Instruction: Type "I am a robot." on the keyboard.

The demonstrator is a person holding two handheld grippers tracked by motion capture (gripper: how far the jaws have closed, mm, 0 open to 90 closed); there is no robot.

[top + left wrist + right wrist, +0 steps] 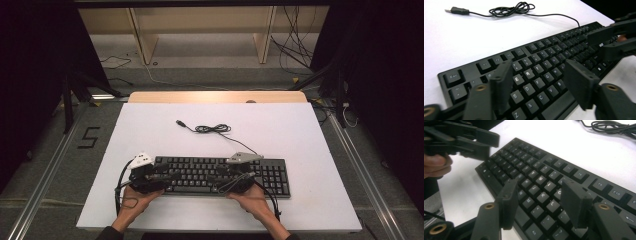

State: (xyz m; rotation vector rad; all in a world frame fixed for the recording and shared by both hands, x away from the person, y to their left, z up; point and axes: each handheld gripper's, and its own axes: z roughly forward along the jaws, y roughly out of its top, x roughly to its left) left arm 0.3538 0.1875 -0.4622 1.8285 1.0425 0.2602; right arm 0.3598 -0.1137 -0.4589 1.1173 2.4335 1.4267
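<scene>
From the high view, I had the keyboard lying flat on the white table, close to its near edge, with its cable coiled loosely behind it. My left gripper sat over the keyboard's left end and my right gripper over its middle, both angled inward, I judged so that I could press keys or take the board from two sides.

In the left gripper view, my jaws stood apart with nothing between them, hovering above the letter keys near the keyboard's left end. The plug lay well beyond the keyboard on bare table, so nothing crowded that side.

In the right gripper view, my jaws were likewise spread and empty, over the keys right of the keyboard's middle. The left gripper hung over the keyboard's far end. Bare table ran along the keyboard's front edge and behind it, leaving me room to slide it either way.
</scene>
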